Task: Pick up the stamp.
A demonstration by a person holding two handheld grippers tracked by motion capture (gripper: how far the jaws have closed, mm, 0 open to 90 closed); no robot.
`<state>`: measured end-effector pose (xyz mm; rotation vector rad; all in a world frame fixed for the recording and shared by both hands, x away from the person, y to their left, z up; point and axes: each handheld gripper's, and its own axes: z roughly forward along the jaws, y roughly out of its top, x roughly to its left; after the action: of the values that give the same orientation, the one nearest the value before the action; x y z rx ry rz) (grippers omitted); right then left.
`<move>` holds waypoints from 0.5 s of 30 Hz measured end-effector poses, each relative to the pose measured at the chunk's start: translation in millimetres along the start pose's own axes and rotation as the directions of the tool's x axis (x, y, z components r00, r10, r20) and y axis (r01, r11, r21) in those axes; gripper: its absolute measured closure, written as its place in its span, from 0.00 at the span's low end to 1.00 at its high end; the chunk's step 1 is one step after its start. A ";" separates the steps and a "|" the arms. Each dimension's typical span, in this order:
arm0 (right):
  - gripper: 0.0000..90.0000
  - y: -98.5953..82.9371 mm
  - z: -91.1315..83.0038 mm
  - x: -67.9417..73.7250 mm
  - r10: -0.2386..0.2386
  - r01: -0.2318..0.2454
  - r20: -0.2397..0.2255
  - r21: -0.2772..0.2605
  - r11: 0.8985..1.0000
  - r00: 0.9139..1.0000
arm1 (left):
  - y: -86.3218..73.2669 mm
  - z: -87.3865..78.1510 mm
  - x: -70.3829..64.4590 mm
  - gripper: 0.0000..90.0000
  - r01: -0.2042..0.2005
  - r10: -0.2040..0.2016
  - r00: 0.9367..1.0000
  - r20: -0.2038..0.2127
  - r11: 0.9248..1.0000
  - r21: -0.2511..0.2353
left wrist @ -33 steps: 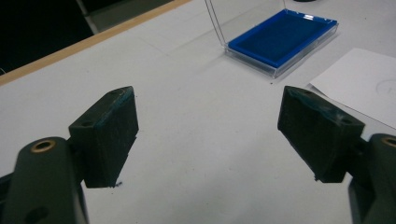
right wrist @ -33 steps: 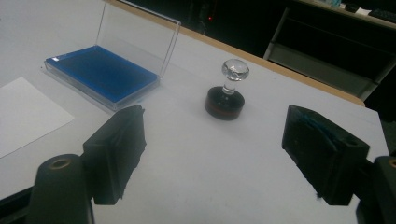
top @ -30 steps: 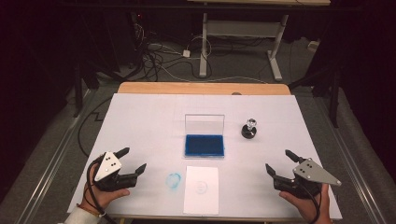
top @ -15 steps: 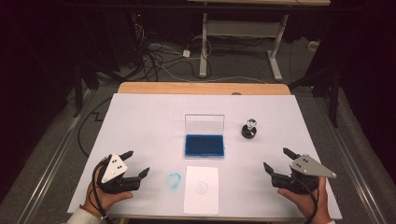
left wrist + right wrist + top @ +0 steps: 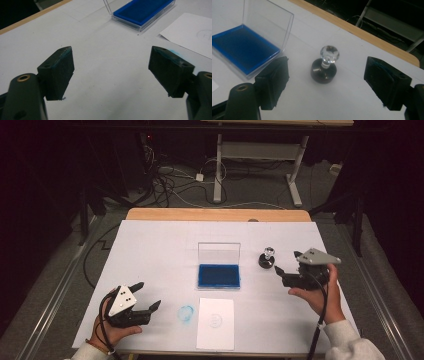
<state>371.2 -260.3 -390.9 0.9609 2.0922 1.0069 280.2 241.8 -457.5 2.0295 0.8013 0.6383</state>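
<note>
A stamp [image 5: 266, 258] with a clear knob and a dark round base stands upright on the white table, right of an open blue ink pad [image 5: 218, 275] whose clear lid stands up. My right gripper [image 5: 286, 261] is open just right of the stamp. In the right gripper view the stamp [image 5: 323, 71] stands between and slightly beyond the jaws of the right gripper [image 5: 327, 61], untouched. My left gripper [image 5: 149, 294] rests open at the front left, with nothing between the jaws [image 5: 110, 50]. A white paper [image 5: 215, 322] with a faint round mark lies in front of the pad.
A blue ink smudge [image 5: 186, 313] marks the table left of the paper. The table's wooden far edge [image 5: 215, 214] lies beyond the white cover. Behind it are cables and a desk frame on a dark floor.
My right gripper has moved forward and left from the front right corner up to the stamp. The left gripper has stayed near the front left.
</note>
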 end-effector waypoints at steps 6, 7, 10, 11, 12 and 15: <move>0.23 22.4 39.5 -12.5 0.023 -0.019 -0.035 0.121 0.992 0.999 | -1.0 -0.1 0.6 0.22 0.001 -0.001 1.000 0.006 1.000 0.007; 0.23 22.4 39.5 -12.5 0.023 -0.019 -0.035 0.121 0.992 0.999 | -0.9 -0.4 0.6 0.22 0.001 -0.001 1.000 0.007 1.000 0.007; 0.24 28.3 64.6 -18.2 0.022 -0.013 -0.043 0.198 0.980 0.999 | -1.1 -0.5 0.7 0.22 0.003 -0.003 1.000 0.010 1.000 0.009; 0.26 28.4 70.1 -19.4 0.019 -0.010 -0.040 0.212 0.977 0.999 | -1.3 -0.4 0.7 0.22 0.005 -0.005 1.000 0.011 1.000 0.008; 0.27 28.1 74.7 -20.3 0.019 -0.010 -0.042 0.223 0.975 0.999 | -1.3 -0.4 0.6 0.22 0.005 -0.005 1.000 0.011 1.000 0.009; 0.30 24.4 88.7 -22.6 0.046 -0.028 -0.059 0.278 0.960 0.997 | -1.8 -0.2 0.6 0.22 0.004 -0.004 1.000 0.013 1.000 0.011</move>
<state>459.8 -234.2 -411.9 1.1196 2.3200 0.7842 279.9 243.1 -458.8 2.0396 0.8021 0.6188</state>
